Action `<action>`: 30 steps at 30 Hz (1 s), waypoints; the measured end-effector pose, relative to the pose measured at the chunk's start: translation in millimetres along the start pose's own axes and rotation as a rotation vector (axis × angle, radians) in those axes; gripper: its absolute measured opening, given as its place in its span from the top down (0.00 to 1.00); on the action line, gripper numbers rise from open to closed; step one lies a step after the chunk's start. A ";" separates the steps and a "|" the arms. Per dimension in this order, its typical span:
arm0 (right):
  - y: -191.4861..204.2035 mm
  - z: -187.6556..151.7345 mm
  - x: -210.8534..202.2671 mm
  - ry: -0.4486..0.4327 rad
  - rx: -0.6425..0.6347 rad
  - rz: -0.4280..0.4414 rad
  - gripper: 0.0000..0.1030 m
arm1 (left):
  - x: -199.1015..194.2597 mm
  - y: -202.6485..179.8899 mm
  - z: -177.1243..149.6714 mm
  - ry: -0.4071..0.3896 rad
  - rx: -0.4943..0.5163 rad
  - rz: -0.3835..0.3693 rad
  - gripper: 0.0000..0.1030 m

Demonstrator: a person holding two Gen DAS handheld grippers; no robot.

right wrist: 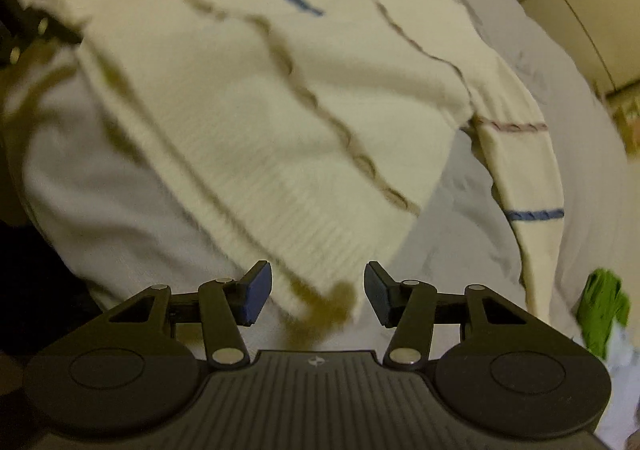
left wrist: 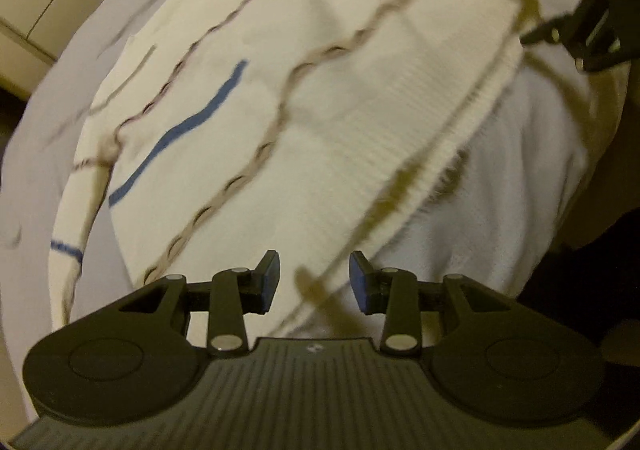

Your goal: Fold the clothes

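Cream knitted sweater [left wrist: 304,98] with thin brown wavy stripes and one blue stripe lies spread over a pale grey bed sheet [left wrist: 52,98]. Ribbed hem runs diagonally across both wrist views. A white cloth [left wrist: 512,186] lies under the hem edge, on the near side of the sweater.

Left gripper [left wrist: 314,278]: black, two fingers with blue pads, pointing steeply down at the fabric. Jaws stand partly apart with a clear gap between the pads. The sweater's hem edge and a dark stripe or shadow pass beneath that gap; the pads do not press on the cloth. Nothing held. View is motion-blurred, so I cannot tell whether the fingertips touch the knit.

Right gripper [right wrist: 318,294]: same build, also tipped steeply down. Jaws about half apart. The lower corner of the sweater's ribbed hem sits directly below and between the pads, with a dark shadow on it. Pads stand clear of the corner on both sides; no grip.

In the left wrist view the right gripper shows at the upper right, beside the far corner of the hem. In the right wrist view the left gripper's dark frame shows at the upper left, by the opposite hem corner.

One sleeve [right wrist: 520,170], with a brown and a blue band, lies on the sheet to the right of the sweater body. A bright green cloth [right wrist: 602,310] lies at the right edge, well apart from the sweater.
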State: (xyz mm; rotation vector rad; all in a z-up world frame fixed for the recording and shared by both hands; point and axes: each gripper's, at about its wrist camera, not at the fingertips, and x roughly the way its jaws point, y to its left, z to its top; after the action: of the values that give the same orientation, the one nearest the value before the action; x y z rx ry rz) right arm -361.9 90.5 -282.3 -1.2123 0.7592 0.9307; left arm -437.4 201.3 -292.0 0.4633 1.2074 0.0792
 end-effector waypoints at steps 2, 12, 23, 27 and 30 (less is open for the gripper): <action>3.0 -6.5 7.6 -0.008 -0.032 -0.046 0.50 | 8.3 -10.0 -0.2 0.006 0.035 0.051 0.65; 23.1 -21.4 27.0 -0.105 -0.235 -0.264 0.73 | 25.1 -25.7 -5.4 -0.021 0.208 0.221 0.70; -16.8 -53.4 -18.3 -0.154 -0.146 -0.315 1.00 | -4.4 -24.1 -11.9 -0.116 0.258 0.218 1.00; 5.6 -72.1 5.7 -0.072 -0.227 -0.248 1.00 | 24.5 -48.2 -23.3 -0.044 0.328 0.182 1.00; 24.3 -75.2 34.8 -0.002 -0.300 -0.192 0.98 | 38.9 -60.4 -28.3 -0.010 0.393 0.199 1.00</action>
State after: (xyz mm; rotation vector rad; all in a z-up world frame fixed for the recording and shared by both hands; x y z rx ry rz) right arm -368.6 25.4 -338.6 -1.5173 0.5008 0.9063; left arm -460.1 167.0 -357.4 0.9269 1.1664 0.0089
